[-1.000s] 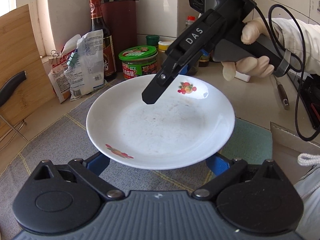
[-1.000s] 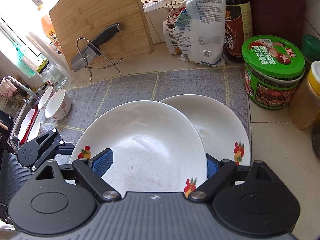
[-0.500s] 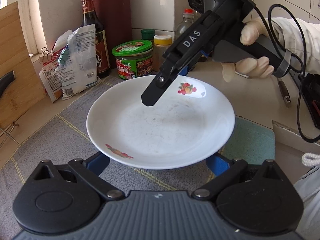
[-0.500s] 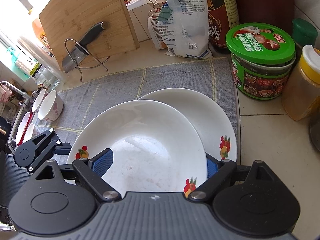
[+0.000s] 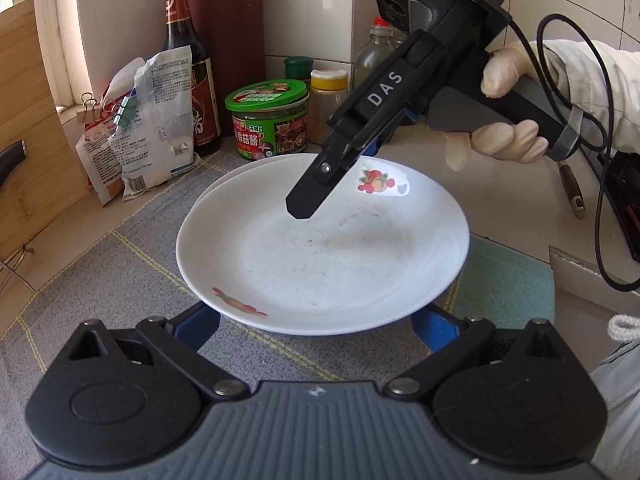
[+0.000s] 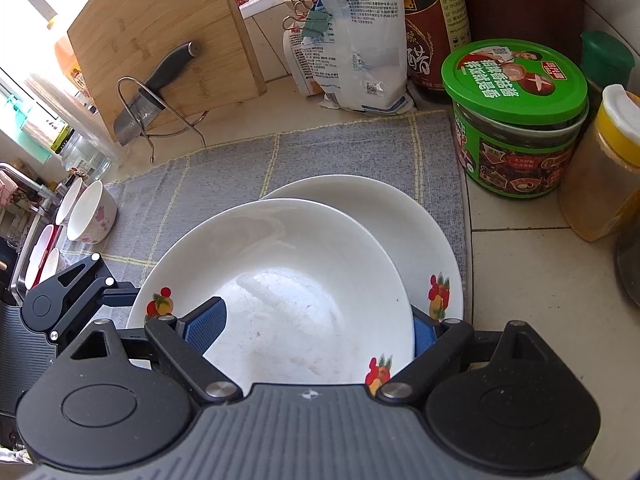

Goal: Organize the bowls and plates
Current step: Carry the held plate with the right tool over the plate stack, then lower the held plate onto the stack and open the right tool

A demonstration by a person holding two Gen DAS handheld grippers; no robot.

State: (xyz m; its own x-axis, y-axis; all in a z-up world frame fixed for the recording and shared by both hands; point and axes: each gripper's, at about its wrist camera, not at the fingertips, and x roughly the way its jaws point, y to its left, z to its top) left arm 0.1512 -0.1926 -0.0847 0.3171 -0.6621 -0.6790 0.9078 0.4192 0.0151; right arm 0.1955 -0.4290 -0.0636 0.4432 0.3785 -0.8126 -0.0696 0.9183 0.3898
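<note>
Two plates matter here. In the left wrist view the upper plate (image 5: 324, 248), clamped by the right gripper (image 5: 316, 196) at its far rim, has come lower over the lower plate (image 5: 224, 178); the left gripper (image 5: 316, 326) spreads wide under its near rim. In the right wrist view the lower plate (image 6: 404, 224) on the grey mat (image 6: 320, 152) is now mostly covered, so stacking seems nearly finished.

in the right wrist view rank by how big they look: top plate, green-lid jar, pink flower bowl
1. top plate, largest, though nearest the camera
2. green-lid jar
3. pink flower bowl, smallest, though it sits farther off
</note>
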